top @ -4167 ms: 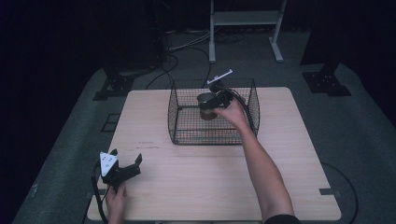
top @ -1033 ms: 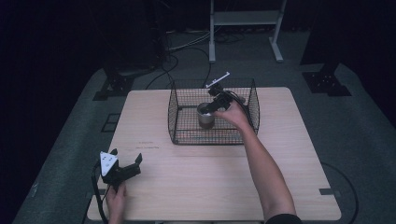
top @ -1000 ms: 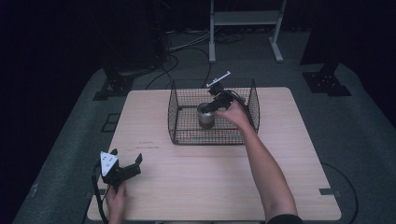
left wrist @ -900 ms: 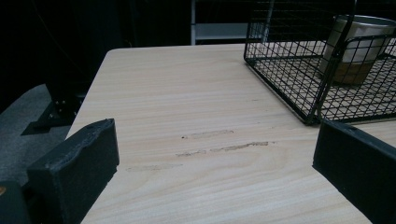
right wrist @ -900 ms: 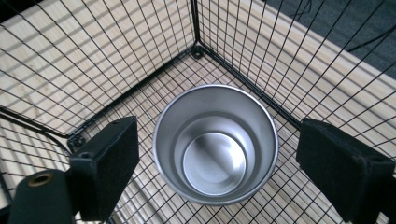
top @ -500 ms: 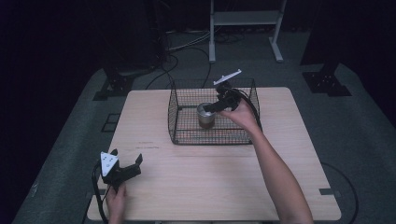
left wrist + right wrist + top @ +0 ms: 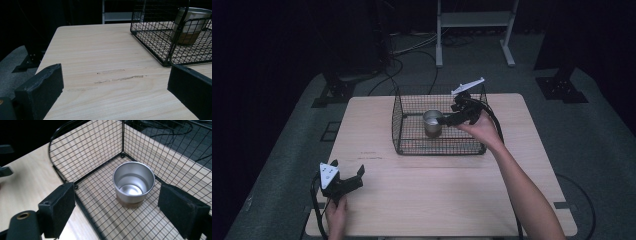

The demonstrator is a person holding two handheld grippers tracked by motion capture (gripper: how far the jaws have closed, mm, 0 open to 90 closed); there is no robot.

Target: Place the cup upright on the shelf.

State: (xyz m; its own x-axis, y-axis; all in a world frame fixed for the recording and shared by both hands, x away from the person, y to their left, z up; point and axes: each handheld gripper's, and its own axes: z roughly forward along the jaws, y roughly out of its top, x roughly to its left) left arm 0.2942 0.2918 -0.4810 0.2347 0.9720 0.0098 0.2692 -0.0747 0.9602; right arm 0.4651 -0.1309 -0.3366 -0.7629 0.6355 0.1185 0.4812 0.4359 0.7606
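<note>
step: release and retreat | cup [image 7: 133,185] upright on basket [image 7: 412,142] floor, apart from right gripper [image 7: 125,212]; jaws spread, empty | left gripper [image 7: 112,95] agape on desk [image 7: 452,195] | next: likely lifting clear of rim

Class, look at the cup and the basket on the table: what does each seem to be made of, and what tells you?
Cup: probably metal, likely steel, with a brushed silver sheen and soft reflections inside.
Basket: thin black wire in a grid, apparently coated metal, with a matt finish.
Table: pale wood or wood-look laminate, showing grain lines.
</note>
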